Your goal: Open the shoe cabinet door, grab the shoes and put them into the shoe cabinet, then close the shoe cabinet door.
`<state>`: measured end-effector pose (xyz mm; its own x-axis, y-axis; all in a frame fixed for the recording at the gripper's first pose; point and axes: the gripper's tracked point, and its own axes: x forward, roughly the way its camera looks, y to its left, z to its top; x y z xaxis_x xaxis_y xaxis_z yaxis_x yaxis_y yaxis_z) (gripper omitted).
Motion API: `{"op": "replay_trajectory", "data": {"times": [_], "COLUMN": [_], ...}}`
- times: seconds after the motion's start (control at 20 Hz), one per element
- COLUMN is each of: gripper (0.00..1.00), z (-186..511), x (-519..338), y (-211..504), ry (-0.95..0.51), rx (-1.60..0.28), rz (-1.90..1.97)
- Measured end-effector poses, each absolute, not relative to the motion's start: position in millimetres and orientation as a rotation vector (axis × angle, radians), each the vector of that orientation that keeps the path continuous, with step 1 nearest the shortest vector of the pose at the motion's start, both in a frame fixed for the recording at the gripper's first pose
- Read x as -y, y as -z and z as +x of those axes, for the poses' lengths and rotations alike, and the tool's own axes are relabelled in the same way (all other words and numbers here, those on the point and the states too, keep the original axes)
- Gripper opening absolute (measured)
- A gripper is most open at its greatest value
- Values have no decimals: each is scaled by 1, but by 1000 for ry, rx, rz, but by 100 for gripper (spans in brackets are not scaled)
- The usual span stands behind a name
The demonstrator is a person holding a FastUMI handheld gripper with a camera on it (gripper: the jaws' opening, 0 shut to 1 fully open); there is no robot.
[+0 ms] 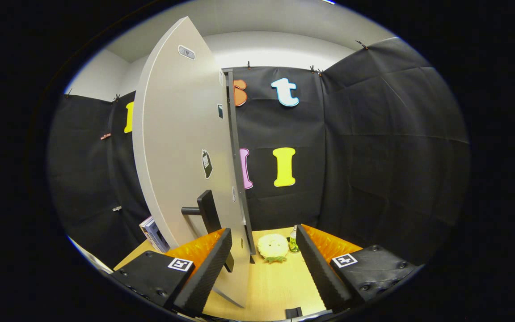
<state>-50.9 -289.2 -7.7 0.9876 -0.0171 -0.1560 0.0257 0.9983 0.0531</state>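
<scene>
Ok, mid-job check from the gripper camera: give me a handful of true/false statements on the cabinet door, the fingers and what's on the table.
1. The cabinet door is swung open, its edge turned toward the camera. True.
2. The gripper is shut on the door handle. False: the fingers are spread apart and press on nothing; the handle sits above the left finger.
3. The door's lower edge stands between the fingers. True.
4. A shoe lies between the fingers. False: no shoe there; a round pale object and a small green bottle stand on the table beyond them.
5. A book leans left of the door. True.
</scene>
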Motion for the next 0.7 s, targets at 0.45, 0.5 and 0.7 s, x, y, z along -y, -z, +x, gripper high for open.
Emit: {"op": "replay_trajectory", "data": {"times": [0.45,0.5,0.7], "gripper": [97,97,97], "z": [-43,-40,-33], "x": [204,193,155], "y": [10,11,13], "ry": [-6,-14,-64], "rx": [-138,-137,-134], "rz": [56,55,43]}}
